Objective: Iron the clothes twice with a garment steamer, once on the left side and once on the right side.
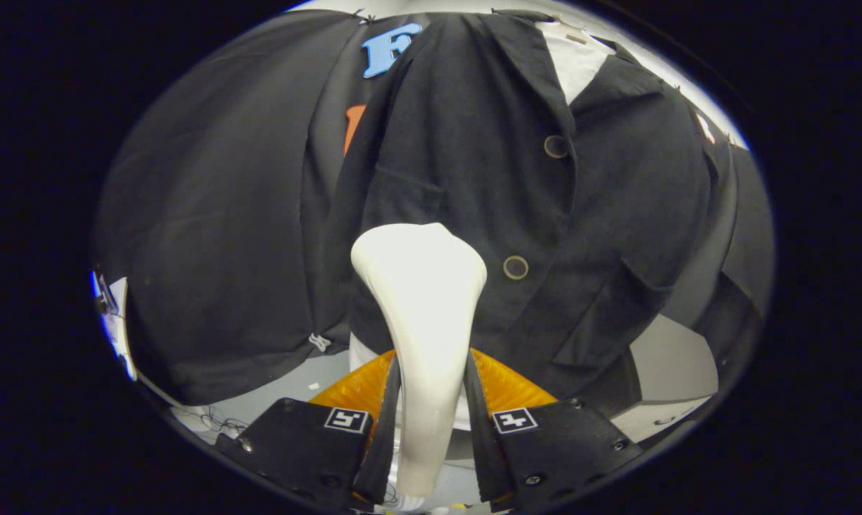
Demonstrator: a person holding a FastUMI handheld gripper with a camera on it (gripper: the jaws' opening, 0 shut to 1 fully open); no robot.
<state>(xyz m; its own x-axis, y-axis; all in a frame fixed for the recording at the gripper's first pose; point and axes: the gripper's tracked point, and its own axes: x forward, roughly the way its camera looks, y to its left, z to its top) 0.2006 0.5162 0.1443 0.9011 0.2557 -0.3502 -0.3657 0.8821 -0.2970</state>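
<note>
Where the two fingers come together, the white garment steamer (420,307) stands clamped between them, its slim handle running down through the gap and its wide, rounded head rising just ahead of the fingertips. The gripper (431,400) is clenched on that handle, one finger pressing on each side. The steamer head sits against the front of the black jacket (488,164), which hangs beyond the fingers with its front toward the camera. The head overlaps the jacket's panel on the left of the button line, just beside the lower button (515,267); the upper button (556,146) lies higher on the same line, well apart from the head. A white lining or shirt (574,61) shows inside the jacket's open collar. A flap pocket (620,300) lies on the jacket's other panel. Each finger mount carries a small square black-and-white marker (348,420), a coded pattern and not readable writing. No brand or label can be read on the steamer or the jacket. Behind and beside the jacket hangs the dark cloth wall (216,236) of the booth, and a pale floor (280,393) shows below its hem.
</note>
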